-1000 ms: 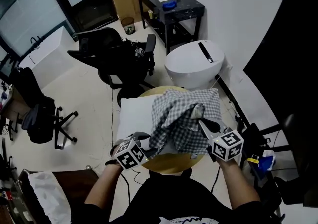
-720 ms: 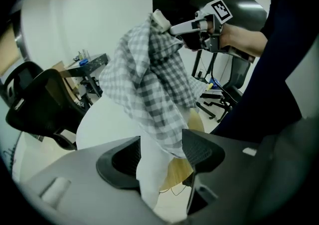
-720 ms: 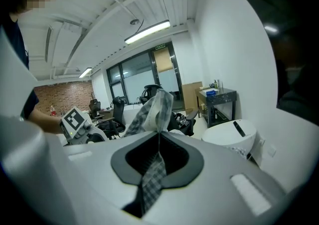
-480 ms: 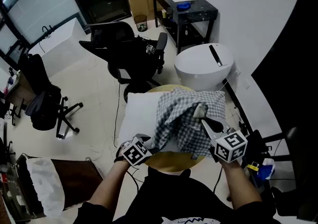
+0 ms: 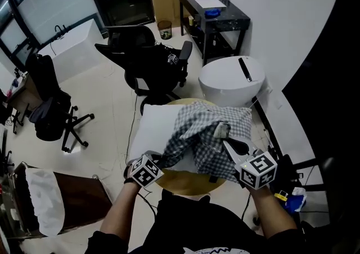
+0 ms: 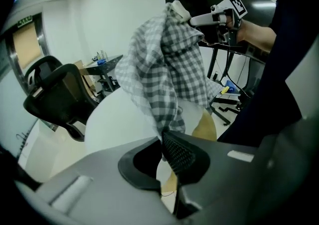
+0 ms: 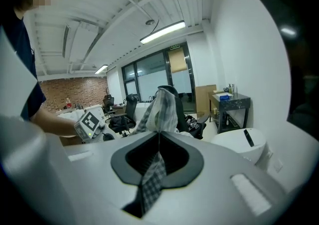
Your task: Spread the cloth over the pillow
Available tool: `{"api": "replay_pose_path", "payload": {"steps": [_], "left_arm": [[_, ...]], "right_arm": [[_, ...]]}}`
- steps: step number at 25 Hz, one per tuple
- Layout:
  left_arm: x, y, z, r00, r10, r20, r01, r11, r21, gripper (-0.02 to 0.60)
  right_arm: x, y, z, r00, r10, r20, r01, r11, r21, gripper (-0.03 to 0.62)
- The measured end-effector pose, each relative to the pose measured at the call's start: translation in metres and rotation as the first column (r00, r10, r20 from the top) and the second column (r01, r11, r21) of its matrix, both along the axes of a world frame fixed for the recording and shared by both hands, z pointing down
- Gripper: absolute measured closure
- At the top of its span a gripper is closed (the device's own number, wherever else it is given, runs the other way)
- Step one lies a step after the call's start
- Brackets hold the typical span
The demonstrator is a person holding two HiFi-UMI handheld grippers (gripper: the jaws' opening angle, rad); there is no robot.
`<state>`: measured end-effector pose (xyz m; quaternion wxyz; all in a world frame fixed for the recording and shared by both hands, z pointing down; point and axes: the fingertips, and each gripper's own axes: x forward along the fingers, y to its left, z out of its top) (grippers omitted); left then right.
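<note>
Left edge of room: a black office chair [image 5: 48,106] draped with dark fabric stands on the pale floor, well apart from the work.
Left gripper [image 6: 163,141]: it points steeply down at the near edge of the pillow. Its jaws have just been closing and now stand together, with a lower corner of the cloth pinched between the ribbed pads.
Pillow: the white rectangular pillow [image 5: 152,132] lies on the table; its left part is bare, its right part is under the cloth.
Table: a round, tan wooden tabletop [image 5: 185,182] shows as a curved rim in front of the pillow.
Cloth: the grey-and-white checked cloth [image 5: 208,129] sits bunched over the right half of the pillow. One fold runs down to the left gripper, and a peak is lifted off the pillow at the right gripper.
Right gripper [image 7: 159,136]: it points slightly downward, toward the middle of the cloth. Its jaws are closed tight on a fold of cloth, and a strip of checked fabric hangs through behind them.
Behind the table: a second black office chair [image 5: 143,58] stands just beyond the pillow.
Far right: a white rounded tub-like object [image 5: 232,81] with a black strip on top sits by the wall, and a black desk [image 5: 216,16] stands beyond it.
</note>
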<state>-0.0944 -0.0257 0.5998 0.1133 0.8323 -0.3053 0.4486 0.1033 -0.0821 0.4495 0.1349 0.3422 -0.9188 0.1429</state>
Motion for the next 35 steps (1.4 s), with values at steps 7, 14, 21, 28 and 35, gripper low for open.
{"api": "replay_pose_path", "payload": {"steps": [7, 14, 21, 28, 35], "left_arm": [[-0.060, -0.042, -0.049, 0.982, -0.040, 0.182, 0.013, 0.988, 0.151, 0.579], [-0.121, -0.104, -0.092, 0.961, -0.005, 0.275, -0.062, 0.970, 0.236, 0.579], [-0.166, -0.180, -0.101, 0.927, 0.152, 0.342, -0.241, 0.942, 0.234, 0.580], [-0.185, -0.241, -0.072, 0.858, 0.334, 0.391, -0.422, 0.891, 0.165, 0.580], [-0.202, -0.273, -0.031, 0.752, 0.449, 0.482, -0.550, 0.831, 0.083, 0.581]], "right_arm": [[-0.005, 0.016, -0.014, 0.998, -0.064, 0.016, 0.063, 0.998, 0.015, 0.577], [-0.049, 0.057, -0.037, 0.981, -0.192, 0.024, 0.190, 0.980, 0.059, 0.577], [-0.141, 0.101, -0.024, 0.952, -0.303, -0.045, 0.304, 0.952, 0.016, 0.577], [-0.240, 0.116, 0.029, 0.946, -0.322, -0.044, 0.315, 0.942, -0.113, 0.577], [-0.306, 0.092, 0.082, 0.970, -0.243, -0.016, 0.230, 0.934, -0.275, 0.577]]}}
